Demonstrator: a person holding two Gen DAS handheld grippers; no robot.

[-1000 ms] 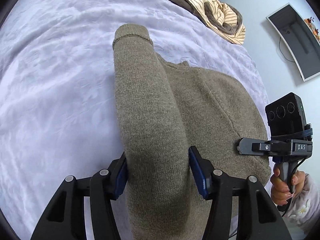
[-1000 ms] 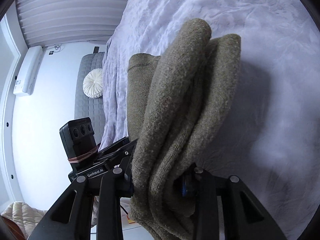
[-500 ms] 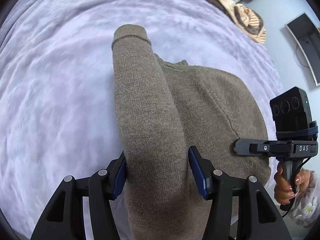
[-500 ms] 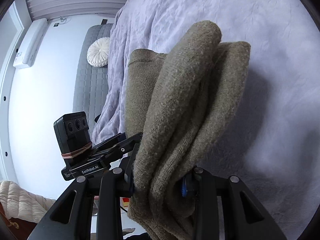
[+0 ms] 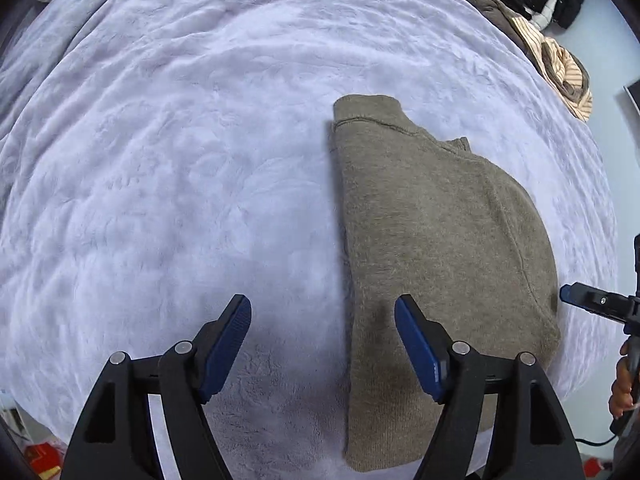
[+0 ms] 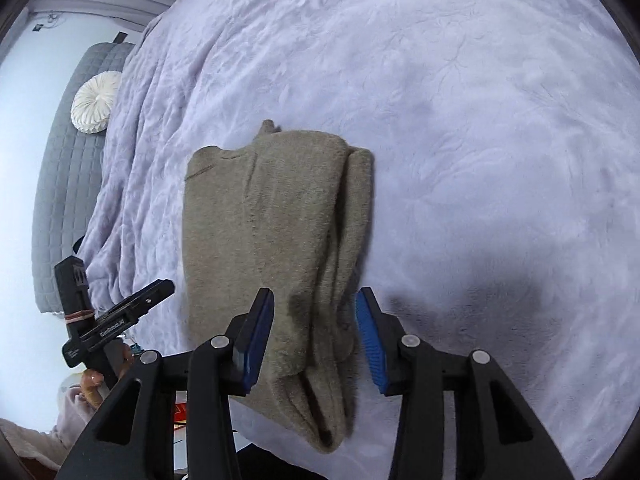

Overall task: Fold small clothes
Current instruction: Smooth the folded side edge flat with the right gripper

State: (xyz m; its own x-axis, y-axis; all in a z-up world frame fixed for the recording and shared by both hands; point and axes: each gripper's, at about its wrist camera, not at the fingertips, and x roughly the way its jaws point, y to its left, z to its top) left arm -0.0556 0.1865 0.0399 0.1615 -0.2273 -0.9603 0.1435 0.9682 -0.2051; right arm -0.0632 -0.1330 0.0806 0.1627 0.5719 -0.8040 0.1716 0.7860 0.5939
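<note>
An olive-brown knit sweater (image 5: pixel 432 248) lies folded flat on the lavender bedspread (image 5: pixel 180 160). My left gripper (image 5: pixel 322 344) is open and empty above the sweater's left edge; its right finger is over the knit. In the right wrist view the sweater (image 6: pixel 272 240) lies folded with layered edges on its right side. My right gripper (image 6: pixel 316 340) is open, its blue pads apart on either side of the sweater's near right corner, not pinching it. The left gripper also shows in the right wrist view (image 6: pixel 116 320).
A pile of other clothes, striped and dark (image 5: pixel 552 40), lies at the far right corner of the bed. A grey padded headboard (image 6: pixel 64 184) with a white round cushion (image 6: pixel 96 102) stands at the left. The bed's near edge runs just below the sweater.
Both grippers have opened and let go of the sweater, which now lies flat on the bed. Both have pulled back and risen; the left one has shifted left.
</note>
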